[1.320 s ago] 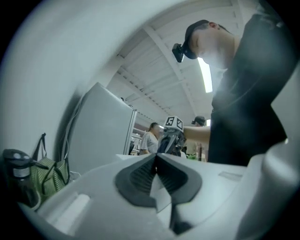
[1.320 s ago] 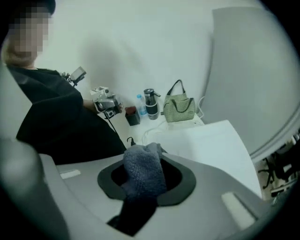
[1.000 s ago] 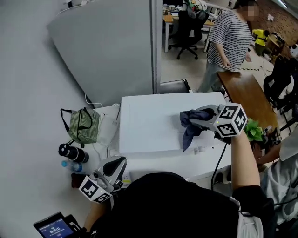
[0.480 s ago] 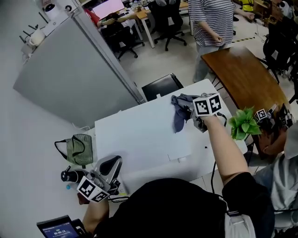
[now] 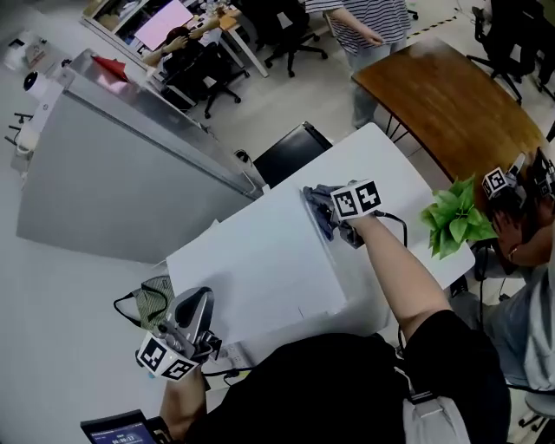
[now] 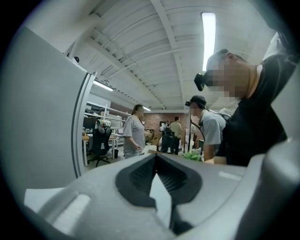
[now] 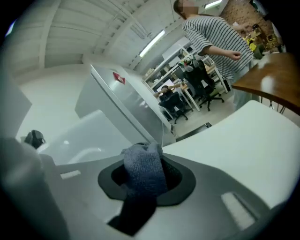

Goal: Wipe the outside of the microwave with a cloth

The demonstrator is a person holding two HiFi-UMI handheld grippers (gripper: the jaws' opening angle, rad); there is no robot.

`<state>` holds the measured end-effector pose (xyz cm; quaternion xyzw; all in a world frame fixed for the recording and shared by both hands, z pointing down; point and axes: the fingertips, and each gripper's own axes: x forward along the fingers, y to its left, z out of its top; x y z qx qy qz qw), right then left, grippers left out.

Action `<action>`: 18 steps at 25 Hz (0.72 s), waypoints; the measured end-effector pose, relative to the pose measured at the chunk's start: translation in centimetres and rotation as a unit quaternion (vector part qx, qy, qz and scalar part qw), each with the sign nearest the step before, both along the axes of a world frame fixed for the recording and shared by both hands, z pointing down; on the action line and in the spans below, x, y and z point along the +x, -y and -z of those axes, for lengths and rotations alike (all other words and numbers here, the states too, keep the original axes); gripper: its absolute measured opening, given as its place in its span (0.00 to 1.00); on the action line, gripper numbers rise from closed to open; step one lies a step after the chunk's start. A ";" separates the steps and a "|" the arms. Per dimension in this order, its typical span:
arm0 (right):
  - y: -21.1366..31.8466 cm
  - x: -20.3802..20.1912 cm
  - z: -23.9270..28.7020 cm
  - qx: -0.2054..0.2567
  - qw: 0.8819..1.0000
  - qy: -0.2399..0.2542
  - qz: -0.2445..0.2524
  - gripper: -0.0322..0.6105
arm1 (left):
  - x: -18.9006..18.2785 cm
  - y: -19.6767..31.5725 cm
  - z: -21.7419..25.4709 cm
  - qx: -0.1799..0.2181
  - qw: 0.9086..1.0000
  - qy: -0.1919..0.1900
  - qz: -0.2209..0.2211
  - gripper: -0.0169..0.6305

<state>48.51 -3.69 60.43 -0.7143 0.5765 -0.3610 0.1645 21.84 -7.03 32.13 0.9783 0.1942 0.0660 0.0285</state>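
Here, the head view showed the right gripper (image 5: 329,214) reaching across the white microwave (image 5: 251,269), which stood on a white bench (image 5: 408,199). Its jaws were pinched on a blue-grey cloth (image 5: 317,211). The cloth lay at the far right edge of the microwave's top, touching the surface. In the right gripper view the cloth bulged up from between the closed dark pads, and a darker fold hung toward the camera.

The left gripper (image 5: 192,303) was held low at the near left corner of the microwave, well apart from the cloth. In the left gripper view its jaws were pressed together at the tips with nothing between them, and they pointed up toward the ceiling.

A green striped bag (image 5: 149,299) lay just beside the left gripper. A grey partition panel (image 5: 113,182) stood behind the microwave, and a black chair (image 5: 290,152) sat beyond its far edge. A leafy green plant (image 5: 455,221) stood at the right end of the bench. Behind the plant was a brown table (image 5: 442,95). A person in a striped shirt (image 5: 364,22) stood near it.
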 end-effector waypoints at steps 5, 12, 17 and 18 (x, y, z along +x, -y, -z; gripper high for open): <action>0.4 0.5 -9.0 -0.085 0.996 0.039 -0.007 0.18 | 0.1 0.1 -0.5 0.011 1.000 0.025 0.001 0.03; 0.4 0.8 -13.4 -0.224 0.974 -0.007 0.033 0.17 | -0.1 0.2 -0.7 0.021 0.999 0.030 0.001 0.03; -3.5 0.9 -0.2 -0.027 1.000 0.003 -0.014 0.18 | -0.6 0.0 -0.6 0.012 1.000 0.023 0.000 0.03; -4.5 0.4 3.6 0.036 0.999 0.011 -0.023 0.18 | -0.7 0.1 -0.6 0.011 1.000 0.023 -0.001 0.03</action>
